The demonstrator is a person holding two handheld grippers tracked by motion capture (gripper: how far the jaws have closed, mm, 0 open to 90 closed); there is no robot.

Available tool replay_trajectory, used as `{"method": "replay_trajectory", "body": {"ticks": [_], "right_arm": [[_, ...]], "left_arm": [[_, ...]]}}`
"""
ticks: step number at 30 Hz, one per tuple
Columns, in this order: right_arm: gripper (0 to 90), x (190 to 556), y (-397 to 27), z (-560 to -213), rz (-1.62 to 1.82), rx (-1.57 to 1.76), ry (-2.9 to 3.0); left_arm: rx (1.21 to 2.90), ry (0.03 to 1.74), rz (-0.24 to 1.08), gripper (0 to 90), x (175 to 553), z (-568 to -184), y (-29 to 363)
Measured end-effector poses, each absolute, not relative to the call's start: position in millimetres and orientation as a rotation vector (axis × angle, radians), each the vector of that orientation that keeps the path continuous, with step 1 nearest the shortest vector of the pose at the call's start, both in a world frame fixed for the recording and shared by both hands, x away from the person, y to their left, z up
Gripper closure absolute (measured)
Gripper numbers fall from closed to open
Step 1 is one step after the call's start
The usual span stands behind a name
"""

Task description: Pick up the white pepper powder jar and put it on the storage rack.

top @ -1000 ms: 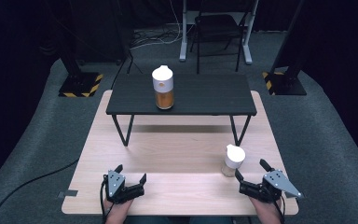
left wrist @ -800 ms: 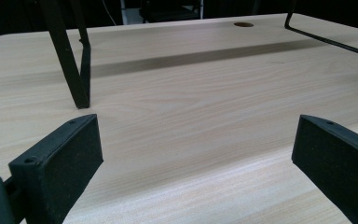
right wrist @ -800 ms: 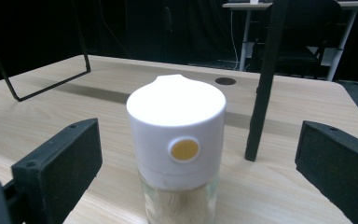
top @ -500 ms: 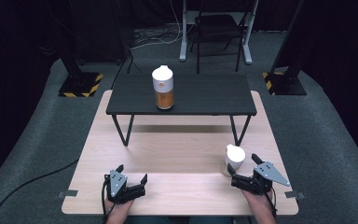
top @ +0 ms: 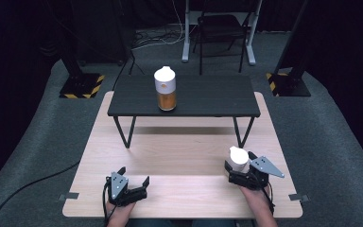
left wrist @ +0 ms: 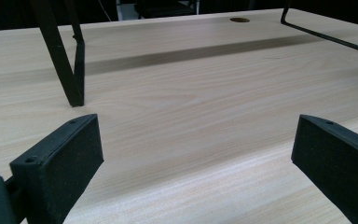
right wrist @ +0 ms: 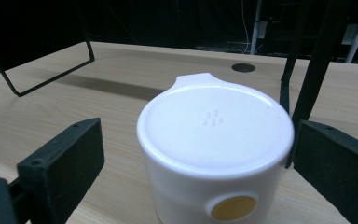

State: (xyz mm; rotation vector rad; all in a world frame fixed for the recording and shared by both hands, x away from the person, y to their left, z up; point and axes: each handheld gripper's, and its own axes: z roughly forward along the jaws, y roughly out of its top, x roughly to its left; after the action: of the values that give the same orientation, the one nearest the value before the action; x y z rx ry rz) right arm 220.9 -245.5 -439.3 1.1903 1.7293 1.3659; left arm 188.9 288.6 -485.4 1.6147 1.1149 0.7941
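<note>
A small white container [top: 238,158] with a spouted lid and an orange dot on its side [right wrist: 214,140] stands on the wooden table [top: 179,151] at the front right. My right gripper [top: 239,162] [right wrist: 198,140] is around it, one black pad on each side. Its jaws have just been closing a little, but a gap still shows beside the left pad. A taller white and orange bottle [top: 165,89] stands upright on the small black table [top: 208,97] farther back. My left gripper [top: 133,177] [left wrist: 196,140] rests at the front left, open, with bare wood between its pads.
The black table's thin legs [left wrist: 67,60] stand on the wooden table ahead of both grippers. A cable hole [right wrist: 243,67] sits in the wood farther back. Dark stands, a chair and cables surround the table on the grey floor.
My right gripper has moved left and forward until the small white container stands between its jaws. The left gripper and the tall bottle have stayed put.
</note>
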Motion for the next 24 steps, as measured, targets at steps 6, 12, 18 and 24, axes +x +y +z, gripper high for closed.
{"method": "replay_trajectory", "body": {"ticks": [6,12,18,24], "right_arm": [[19.4,223.1,-243.9,-437.3,1.312,1.198,1.756],[29.7,224.0,-243.8,-432.7,1.275,1.192,1.785],[30.0,226.9,-243.0,-421.7,1.244,1.193,1.825],[30.0,224.2,-242.6,-415.4,1.276,1.177,1.821]], "left_arm": [[1.615,1.115,0.796,1.3,188.4,-485.5,288.0],[1.609,1.114,0.810,1.2,186.8,-486.5,286.5],[1.617,1.110,0.819,1.3,186.4,-486.2,285.1],[1.613,1.117,0.820,0.7,186.3,-486.1,284.7]]}}
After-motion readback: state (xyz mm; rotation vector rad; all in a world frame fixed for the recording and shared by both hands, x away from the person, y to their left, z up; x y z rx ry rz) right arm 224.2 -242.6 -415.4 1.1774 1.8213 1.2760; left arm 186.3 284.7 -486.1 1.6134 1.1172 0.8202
